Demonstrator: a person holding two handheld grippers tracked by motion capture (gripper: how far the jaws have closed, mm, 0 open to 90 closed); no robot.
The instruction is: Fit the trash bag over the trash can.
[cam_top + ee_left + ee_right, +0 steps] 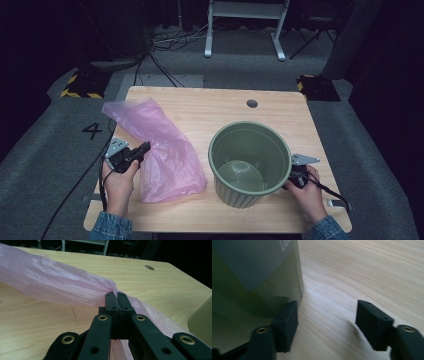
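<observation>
**Ana:** Near the front edge of the worktop (200, 220), what are the two hands doing?

**Ben:** The left hand (119, 182) holds the left claw (143, 148) by the front-left part of the worktop. In the left gripper view its jaws are clenched together, and a thin fold of the pink plastic bag (55, 285) is pinched between the pads.

**Ana:** And the other one?

**Ben:** The right hand (307, 192) holds the right claw (289, 182) by the right edge, just beside the green bucket (249, 162). The right gripper view shows its jaws standing apart, with bare wood between them. One pad (286, 323) sits against the bucket's wall, or just short of it; I cannot tell which. The other pad is clear of it. Nothing is gripped.

**Ana:** Where does the bucket stand?

**Ben:** Upright on the right half of the worktop, nearer the front edge than the far one, its mouth open upward.

**Ana:** And the bag?

**Ben:** It lies crumpled on the left half. It runs from near the front, just beside the bucket, slanting back toward the far-left corner. From the left claw's grip a ridge of it rises off the wood.

**Ana:** Anything farther back?

**Ben:** A small round hole (252, 103) in the worktop near the far edge, behind the bucket.
</observation>
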